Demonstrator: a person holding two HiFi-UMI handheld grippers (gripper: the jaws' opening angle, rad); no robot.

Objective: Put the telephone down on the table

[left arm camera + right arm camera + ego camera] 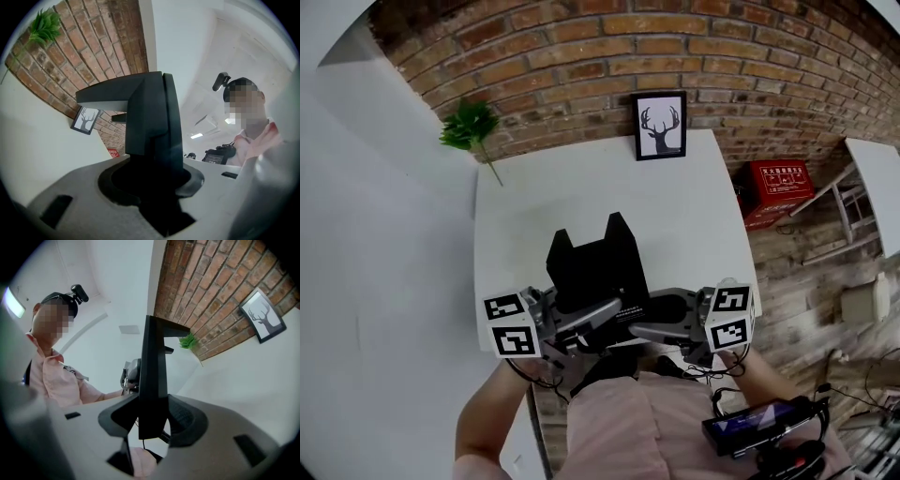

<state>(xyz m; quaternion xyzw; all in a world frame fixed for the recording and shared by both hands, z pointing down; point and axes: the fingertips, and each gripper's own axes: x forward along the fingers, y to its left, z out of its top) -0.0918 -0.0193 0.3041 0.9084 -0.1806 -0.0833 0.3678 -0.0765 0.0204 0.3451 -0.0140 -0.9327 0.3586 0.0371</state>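
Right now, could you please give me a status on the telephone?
Left hand-held gripper, right hand-held gripper: both shut on telephone. Telephone over table's near edge. Deer picture, plant far back.

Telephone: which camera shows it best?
The head view: most of the black telephone shows from above, gripped between the left hand-held gripper and right hand-held gripper. Each gripper view shows only a close, dark, edge-on side of it.

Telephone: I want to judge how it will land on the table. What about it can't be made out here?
- Telephone keys and handset: head view, too dark, only a black shape.
- Its underside and gap to the table: head view, covered by its own body.
- Its lower end: left gripper view, sunk inside the left gripper.
- Its faces: right gripper view, seen edge-on in the right gripper.
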